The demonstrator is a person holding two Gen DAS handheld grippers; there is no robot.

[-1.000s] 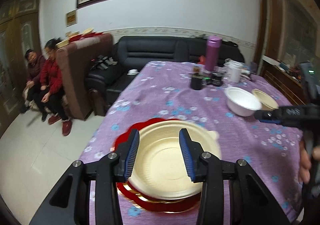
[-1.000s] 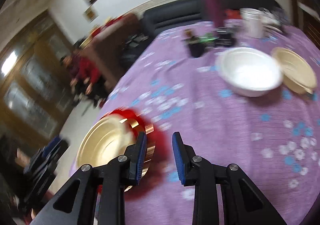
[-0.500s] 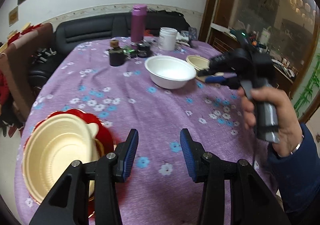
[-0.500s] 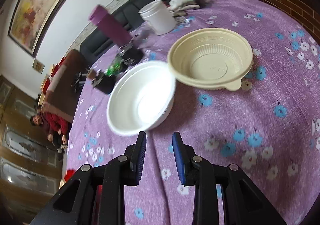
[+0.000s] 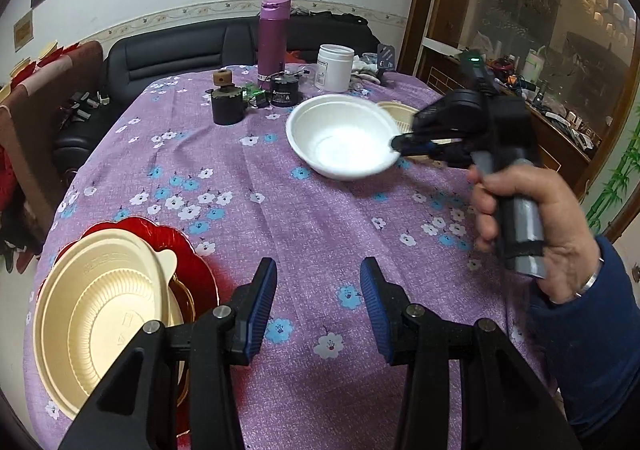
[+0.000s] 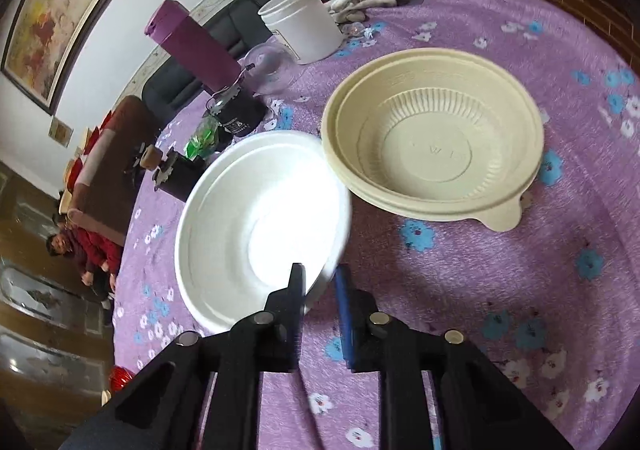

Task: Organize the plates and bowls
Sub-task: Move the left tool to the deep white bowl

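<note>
The right gripper (image 6: pixel 320 286) has just been closing and is now pinching the near rim of the round white foam bowl (image 6: pixel 256 234), which is sitting beside the beige ribbed plastic bowl (image 6: pixel 436 146). Such a thin edge grip is risking a slip or a cracked rim on lifting. The left gripper (image 5: pixel 318 300) is hanging apart and empty over the purple floral tablecloth (image 5: pixel 320 226), near the beige bowl on red plates (image 5: pixel 100 314); a black sofa (image 5: pixel 180 50) is standing behind.

From your left wrist, the cream bowl (image 5: pixel 394 114) at two o'clock is mostly hidden behind the white bowl (image 5: pixel 342 138) and your right gripper (image 5: pixel 396 142). The red plate (image 5: pixel 192 254) lies largely covered at eight o'clock. The white bowl's near rim blurs.
</note>
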